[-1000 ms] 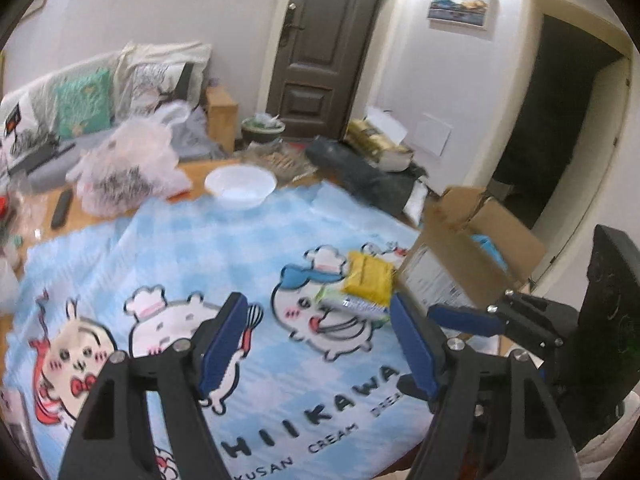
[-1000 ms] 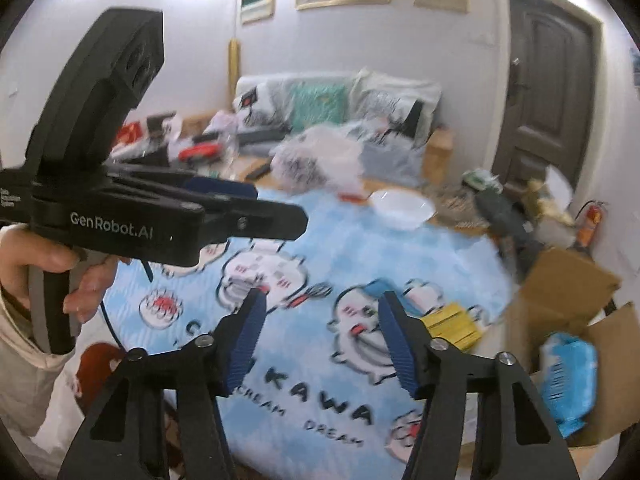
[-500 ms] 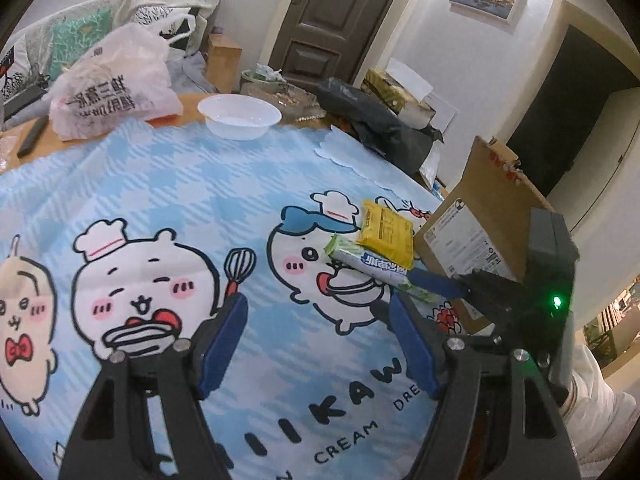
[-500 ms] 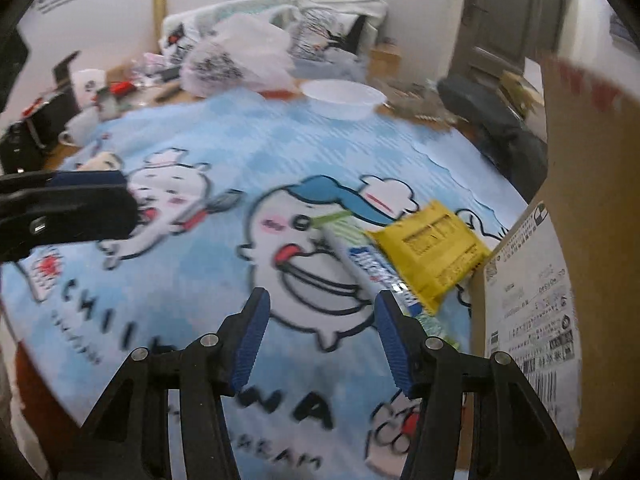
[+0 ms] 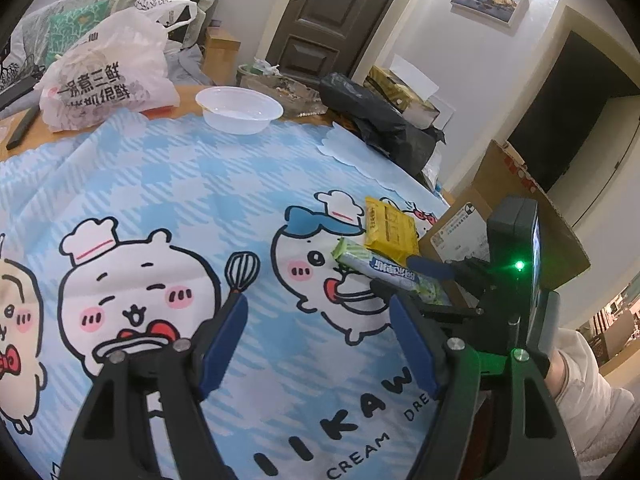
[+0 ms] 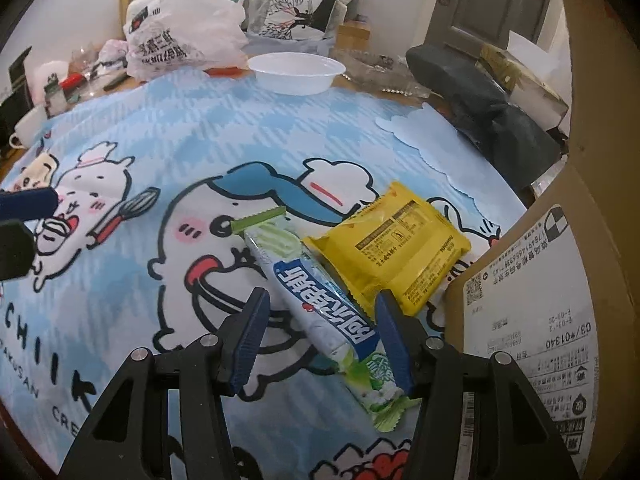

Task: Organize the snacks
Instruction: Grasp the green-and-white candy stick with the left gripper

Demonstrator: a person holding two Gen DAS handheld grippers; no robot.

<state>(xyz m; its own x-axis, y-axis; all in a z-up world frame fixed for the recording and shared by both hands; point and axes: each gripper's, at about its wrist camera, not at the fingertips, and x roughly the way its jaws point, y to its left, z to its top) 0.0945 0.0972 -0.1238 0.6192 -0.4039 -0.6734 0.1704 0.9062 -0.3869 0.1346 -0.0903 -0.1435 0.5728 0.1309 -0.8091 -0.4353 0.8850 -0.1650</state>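
A long green-and-white snack bar [image 6: 320, 292] lies on the blue cartoon tablecloth [image 6: 192, 148], partly under a yellow snack packet [image 6: 394, 248]. My right gripper [image 6: 320, 332] is open and low, its jaws standing on either side of the bar's near half without closing on it. Both snacks show in the left wrist view, the bar [image 5: 384, 270] and the packet [image 5: 390, 228]. My left gripper [image 5: 318, 338] is open and empty above the cloth, left of the snacks. The right gripper body [image 5: 500, 272] shows at the bar's right end.
A cardboard box [image 6: 560, 264] stands at the table's right edge beside the snacks. A white bowl [image 6: 296, 72], a printed plastic bag [image 6: 180, 40] and a black bag [image 6: 480, 96] sit at the far side. Cups and small items crowd the far left [image 6: 48, 92].
My right gripper has moved forward and down until its jaws straddle the green-and-white bar. My left gripper has edged closer to the cloth. The snacks have not moved.
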